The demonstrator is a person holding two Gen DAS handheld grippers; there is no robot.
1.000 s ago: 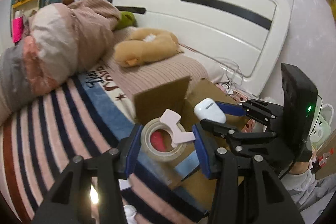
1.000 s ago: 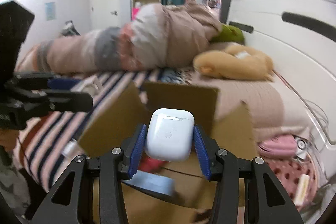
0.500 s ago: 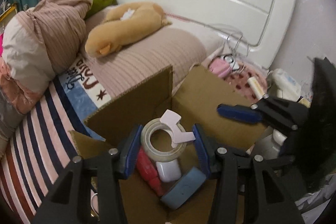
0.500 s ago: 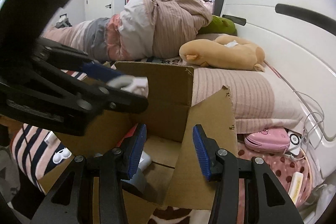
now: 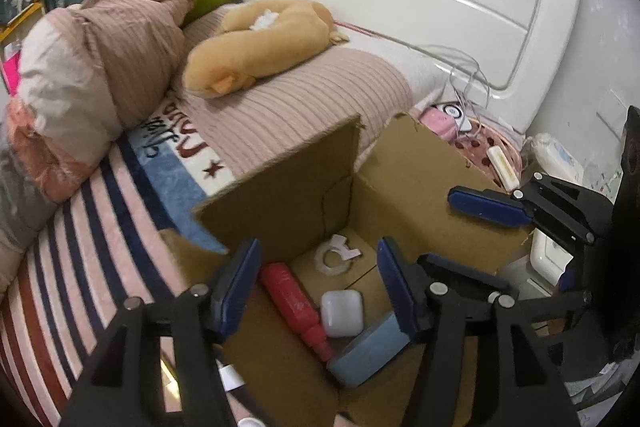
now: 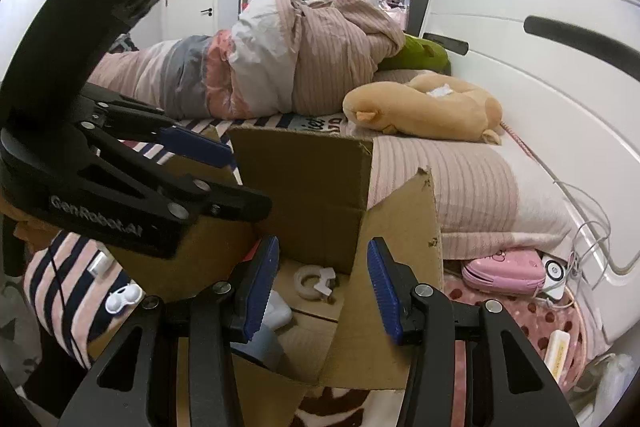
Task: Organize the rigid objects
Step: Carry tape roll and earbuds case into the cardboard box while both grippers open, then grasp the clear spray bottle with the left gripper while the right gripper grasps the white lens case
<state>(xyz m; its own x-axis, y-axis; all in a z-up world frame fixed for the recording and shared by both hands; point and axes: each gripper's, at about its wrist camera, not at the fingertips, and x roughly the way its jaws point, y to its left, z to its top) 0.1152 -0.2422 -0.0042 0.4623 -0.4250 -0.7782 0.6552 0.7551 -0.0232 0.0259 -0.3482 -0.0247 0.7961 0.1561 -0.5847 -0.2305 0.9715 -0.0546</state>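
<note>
Bedside | tape roll [image 5: 335, 255] just dropped into cardboard box [image 5: 416, 187] beside earbud case [image 5: 342, 311] | left gripper [image 5: 316, 285], right gripper [image 6: 320, 285] jaws wide, empty | both items stowed

A bed [image 5: 100, 247] with a striped pink, white and blue cover is seen. A brown box [image 5: 304, 187] is set on it, with its flaps open. A rolled-up blanket [image 6: 280, 67] is laid across the bed. A soft tan toy [image 5: 260, 43] is laid on a ribbed pink pillow [image 5: 304, 107], and a green cushion [image 6: 420, 55] is tucked behind it. Two small white things [image 6: 120, 297] are left on the cover beside the box.
</note>
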